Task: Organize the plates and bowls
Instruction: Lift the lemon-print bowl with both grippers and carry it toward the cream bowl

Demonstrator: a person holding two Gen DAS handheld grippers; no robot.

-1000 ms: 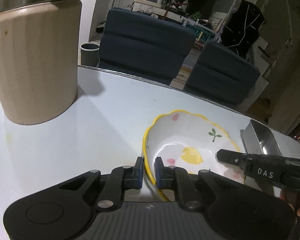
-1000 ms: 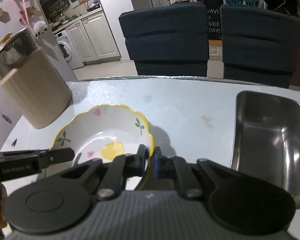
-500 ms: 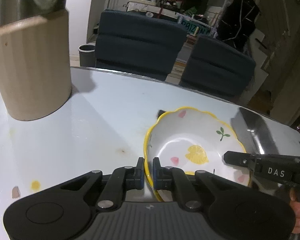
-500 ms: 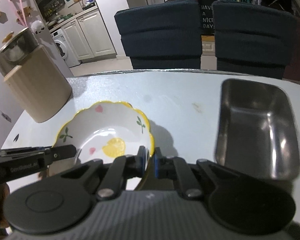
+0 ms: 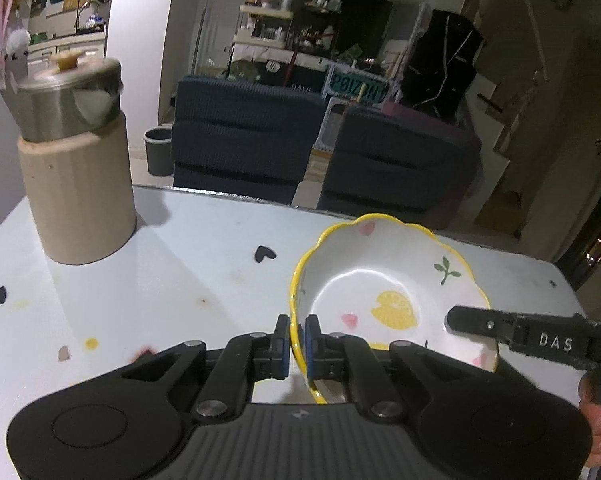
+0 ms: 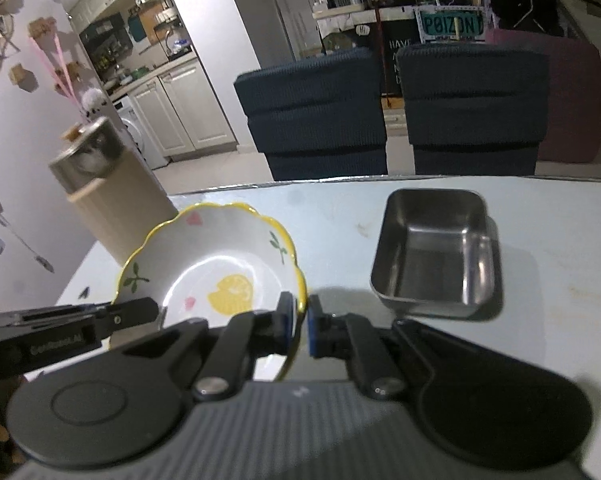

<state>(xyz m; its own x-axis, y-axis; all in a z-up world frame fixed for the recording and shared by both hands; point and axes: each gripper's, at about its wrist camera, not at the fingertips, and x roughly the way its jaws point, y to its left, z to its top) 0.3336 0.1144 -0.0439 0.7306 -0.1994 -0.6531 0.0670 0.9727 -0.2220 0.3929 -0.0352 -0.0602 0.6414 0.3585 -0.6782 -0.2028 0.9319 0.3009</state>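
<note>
A white bowl (image 5: pixel 392 292) with a scalloped yellow rim and painted fruit hangs above the pale table (image 5: pixel 160 280), held from both sides. My left gripper (image 5: pixel 297 344) is shut on its left rim. My right gripper (image 6: pixel 300 320) is shut on the right rim of the same bowl (image 6: pixel 216 268). Each gripper's black finger shows in the other's view: the right one (image 5: pixel 512 332) across the bowl, the left one (image 6: pixel 68 328) at the bowl's near left edge. A steel rectangular tray (image 6: pixel 436 256) sits on the table to the right of the bowl.
A tall beige canister (image 5: pixel 76 184) with a steel lid stands at the table's left. Two dark blue chairs (image 6: pixel 392 112) stand behind the far edge of the table (image 6: pixel 340 216). Small heart stickers (image 5: pixel 265 255) dot the tabletop. A person's hand (image 5: pixel 598 432) holds the right gripper.
Both grippers have lifted the bowl off the table and pulled back toward me; the canister and steel tray now look farther away and lower in view.
</note>
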